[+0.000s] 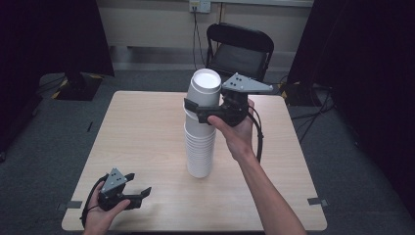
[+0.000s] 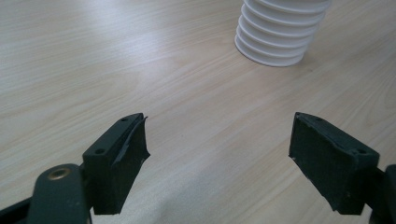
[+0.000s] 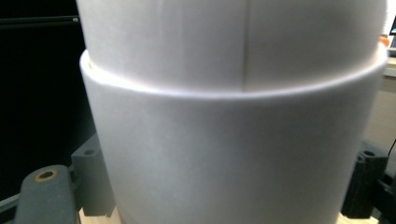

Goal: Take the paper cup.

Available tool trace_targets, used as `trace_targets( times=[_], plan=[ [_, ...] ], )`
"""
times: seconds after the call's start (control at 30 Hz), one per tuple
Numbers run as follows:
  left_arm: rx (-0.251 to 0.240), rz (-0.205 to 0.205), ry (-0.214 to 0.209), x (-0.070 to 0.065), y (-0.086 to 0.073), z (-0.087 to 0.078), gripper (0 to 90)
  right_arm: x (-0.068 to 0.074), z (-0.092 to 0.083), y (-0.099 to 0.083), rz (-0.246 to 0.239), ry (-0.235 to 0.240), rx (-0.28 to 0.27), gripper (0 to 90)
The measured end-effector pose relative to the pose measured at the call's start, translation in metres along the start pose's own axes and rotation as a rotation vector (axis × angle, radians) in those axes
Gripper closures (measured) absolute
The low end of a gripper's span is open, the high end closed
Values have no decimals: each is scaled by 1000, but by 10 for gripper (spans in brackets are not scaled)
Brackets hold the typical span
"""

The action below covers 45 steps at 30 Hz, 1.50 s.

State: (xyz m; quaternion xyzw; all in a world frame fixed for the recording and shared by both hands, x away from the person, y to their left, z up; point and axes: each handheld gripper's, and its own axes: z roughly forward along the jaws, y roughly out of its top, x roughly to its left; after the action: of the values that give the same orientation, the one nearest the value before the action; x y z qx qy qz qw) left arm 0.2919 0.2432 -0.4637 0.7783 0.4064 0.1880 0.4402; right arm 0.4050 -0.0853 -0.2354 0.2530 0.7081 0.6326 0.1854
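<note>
pale wooden worktop [image 1: 147,142], square, on grey carpet. behind it, beyond the far edge, a black folding chair [image 1: 240,49].

near the worktop's middle, a tall stack of white cups [image 1: 200,147], upside down, rims as ribs down its side, base on the wood. same stack in the left tongs' view, top right, lowest rims [image 2: 275,42] flat on the worktop.

at the stack's upper part, right tongs [image 1: 205,111], clenched around the white cups near the top, one jaw on each side, grey three-cornered plate [image 1: 246,84] above the hand. in the right tongs' view, cup wall [image 3: 233,154] close up, pressed between the dark jaws at both lower corners.

at the near left corner, left tongs [image 1: 138,188], released, jaws wide apart, grasping nothing, low over bare wood, well apart from the stack.
</note>
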Motion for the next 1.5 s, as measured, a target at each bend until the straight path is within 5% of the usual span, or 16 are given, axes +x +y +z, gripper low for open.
trace_targets(
  times=[0.33, 0.57, 1.2, 1.37, 1.5],
  plan=[
    [2, 3, 4, 0, 0, 1, 190, -1, -15, 11, 7, -3, -31, 152],
    [3, 2, 6, 0, 0, 1, 189, -7, -29, 15, -3, -46, -53, 156],
    [-21, 21, 16, -2, 0, 1, 161, -31, -68, 13, -6, -158, -11, 160],
    [-79, -8, -25, -7, 2, -1, 187, -36, -76, 7, 7, -185, 7, 161],
    [-56, 1, -37, -8, 1, 2, 187, -40, -81, -4, 19, -204, 26, 161]
  ],
)
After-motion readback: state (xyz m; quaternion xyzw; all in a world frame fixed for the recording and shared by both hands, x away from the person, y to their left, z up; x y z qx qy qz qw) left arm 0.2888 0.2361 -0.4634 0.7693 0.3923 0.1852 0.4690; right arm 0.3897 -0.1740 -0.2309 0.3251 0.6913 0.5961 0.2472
